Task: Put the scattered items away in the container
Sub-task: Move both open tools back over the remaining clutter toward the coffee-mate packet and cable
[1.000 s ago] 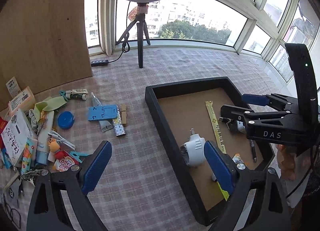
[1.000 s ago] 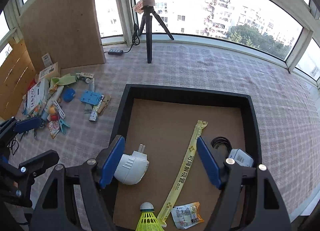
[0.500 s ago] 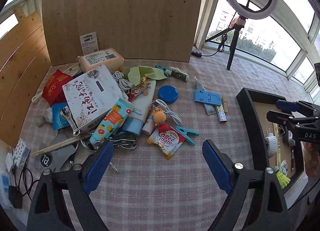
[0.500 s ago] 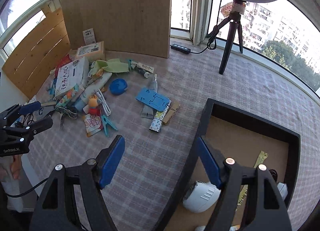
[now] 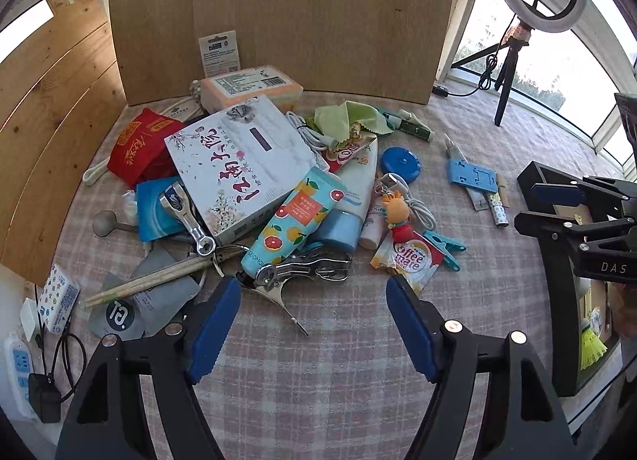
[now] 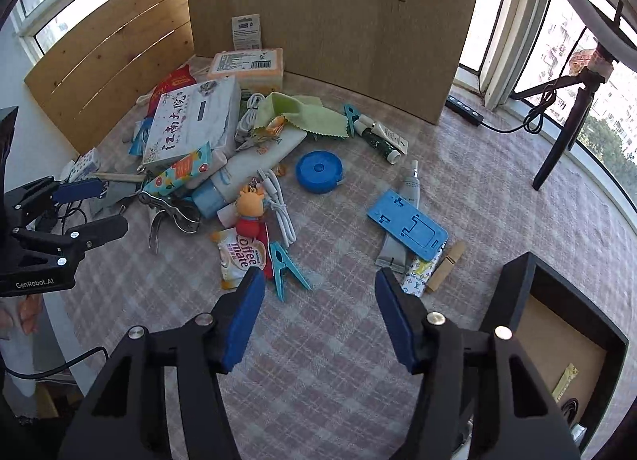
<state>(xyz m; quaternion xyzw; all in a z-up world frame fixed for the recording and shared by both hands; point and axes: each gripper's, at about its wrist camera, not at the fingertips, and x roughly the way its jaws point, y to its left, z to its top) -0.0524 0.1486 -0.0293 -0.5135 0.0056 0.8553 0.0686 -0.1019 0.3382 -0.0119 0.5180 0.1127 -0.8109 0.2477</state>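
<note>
Hovering over the counter (image 6: 338,340), my left gripper (image 5: 312,324) and right gripper (image 6: 318,312) were closing on nothing. Nearest my right fingers lay the coffee sachet (image 6: 239,257): light, crinkly, best pinched at its edge; container (image 6: 517,292) to the right.

Blue round case (image 6: 319,172) and green cloth (image 6: 302,114) on pink-grey checked tablecloth (image 6: 338,360).

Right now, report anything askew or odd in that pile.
The white printed box lies tilted, propped on other clutter, with the citrus-print tube leaning against its edge. Nothing looks spilled or broken.
</note>
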